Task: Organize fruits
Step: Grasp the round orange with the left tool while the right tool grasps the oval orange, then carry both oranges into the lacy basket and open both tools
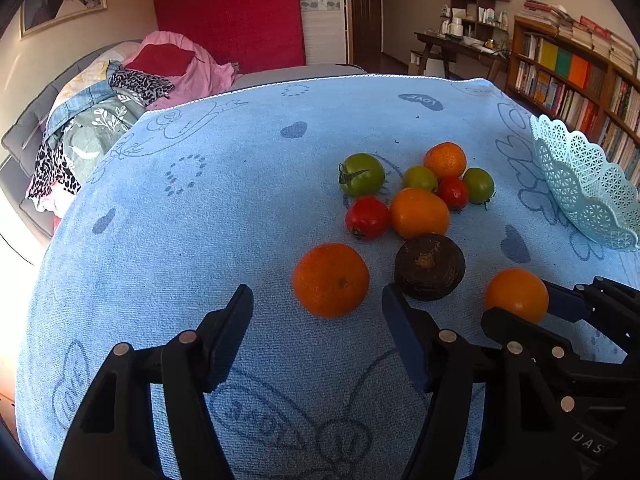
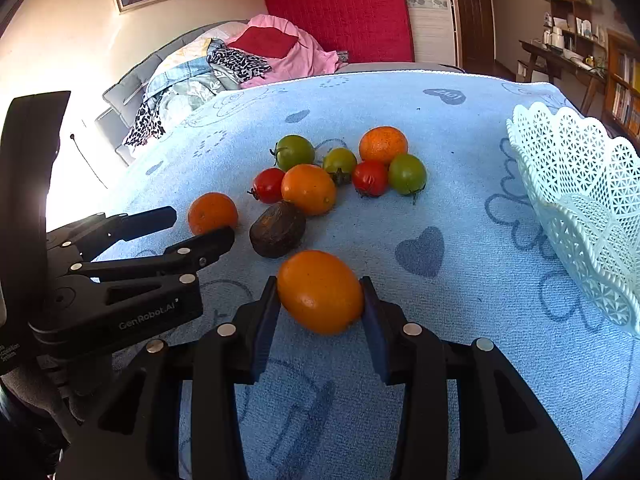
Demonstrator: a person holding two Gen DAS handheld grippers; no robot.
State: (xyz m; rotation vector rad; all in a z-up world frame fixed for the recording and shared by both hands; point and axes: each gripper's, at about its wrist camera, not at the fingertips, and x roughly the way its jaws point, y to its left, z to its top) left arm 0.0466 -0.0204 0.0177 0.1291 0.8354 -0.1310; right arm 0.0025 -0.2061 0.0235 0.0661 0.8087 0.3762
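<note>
We see the right gripper [image 2: 320, 304] clamped on an orange fruit [image 2: 320, 292], both pads touching its sides, on the blue towel [image 2: 440, 360]. The left gripper [image 1: 318, 308] stands partly open around a second orange [image 1: 330, 280], with its pads clear of the fruit. Just beyond our held fruit lies a dark brown fruit [image 2: 277, 229], and behind that a cluster of green and red tomatoes [image 2: 370, 178] and oranges. The white lattice basket [image 2: 580, 208] sits well apart, to the right of the cluster.
</note>
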